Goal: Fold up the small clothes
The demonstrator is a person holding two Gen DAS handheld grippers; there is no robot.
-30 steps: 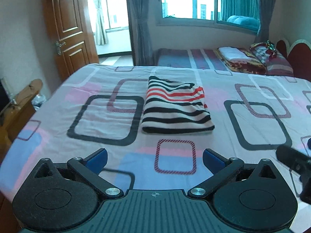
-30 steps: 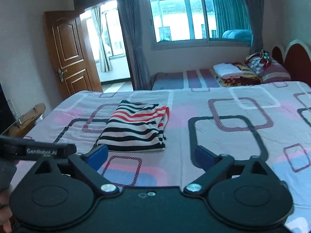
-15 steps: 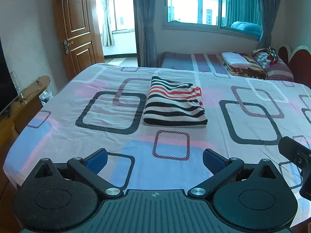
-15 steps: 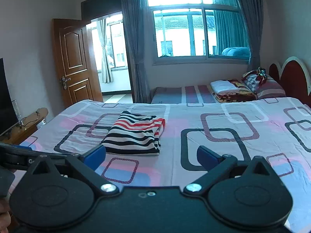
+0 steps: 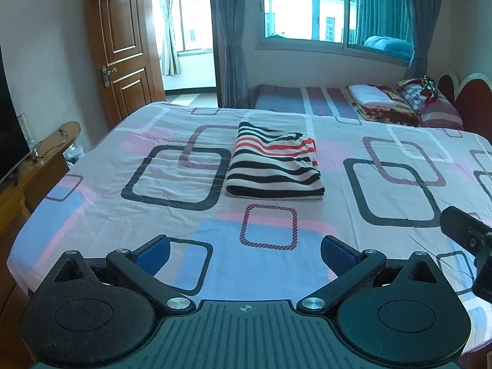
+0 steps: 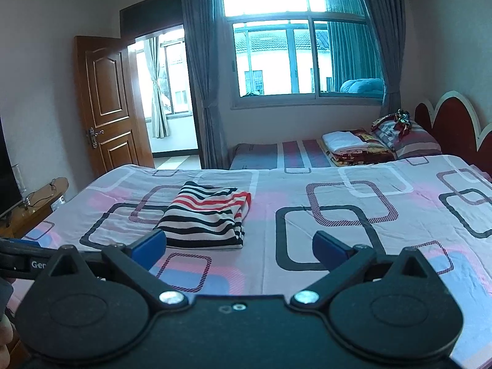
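A folded garment with black, white and red stripes (image 5: 274, 164) (image 6: 206, 218) lies flat in the middle of the bed. My left gripper (image 5: 244, 252) hovers over the bed's near edge, well short of the garment, open with nothing between its blue pads. My right gripper (image 6: 240, 247) is also open and holds nothing, back from the garment, which lies ahead to its left. The right gripper's body shows at the right edge of the left wrist view, and the left gripper's body (image 6: 21, 261) at the left edge of the right wrist view.
The bed sheet (image 5: 172, 169) carries rounded square prints. A wooden cabinet (image 5: 37, 166) stands to the left, a brown door (image 5: 123, 46) beyond it. Behind lies a second bed (image 6: 276, 153) with folded blankets and pillows, and a red headboard (image 6: 452, 126) at right.
Both grippers have pulled back and risen away from the folded garment, which now looks smaller and farther. Both stayed open.
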